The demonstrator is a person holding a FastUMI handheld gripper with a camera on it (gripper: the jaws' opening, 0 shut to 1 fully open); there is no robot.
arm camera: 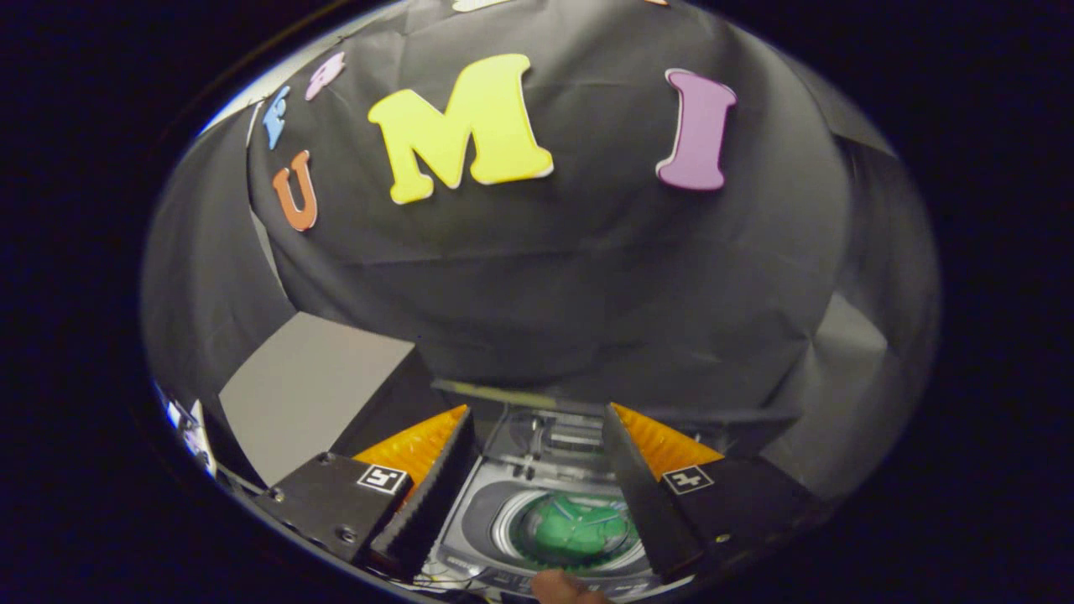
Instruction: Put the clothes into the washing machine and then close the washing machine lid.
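Washing machines: one (pixel 537 503), top-loading, seen from above between the fingers.
Drum openings: one, round, uncovered.
Lids: one (pixel 558 436), raised at the back of the machine.
Clothes: one green bundle (pixel 575 528) inside the drum; separate pieces cannot be told apart.
Grippers: one (pixel 537 428), jaws spread wide, nothing pressed between them.
Fingers: two, one at each side of the drum.
Square markers: two, one on each finger base.
Grey panels: one (pixel 310 386), standing beyond the left finger.
Fingertips of a person: one (pixel 560 587), at the near rim of the machine.
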